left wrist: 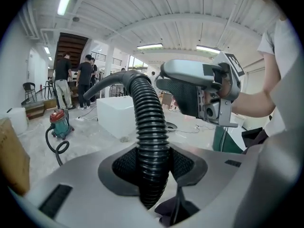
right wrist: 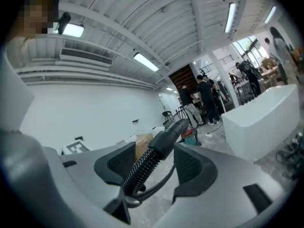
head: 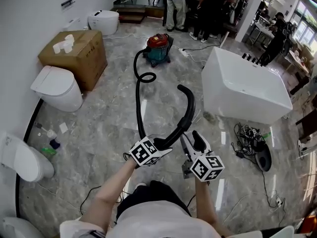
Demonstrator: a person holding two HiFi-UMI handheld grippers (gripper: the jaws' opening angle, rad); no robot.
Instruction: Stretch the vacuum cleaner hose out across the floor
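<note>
Glossy grey marble floor (head: 99, 133), white bathtub (head: 242, 90), cardboard box (head: 74, 53).

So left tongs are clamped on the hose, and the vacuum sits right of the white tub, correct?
Not quite. The left tongs are clamped on the hose, but the vacuum sits left of the white tub, not right of it. The head view shows this.
</note>
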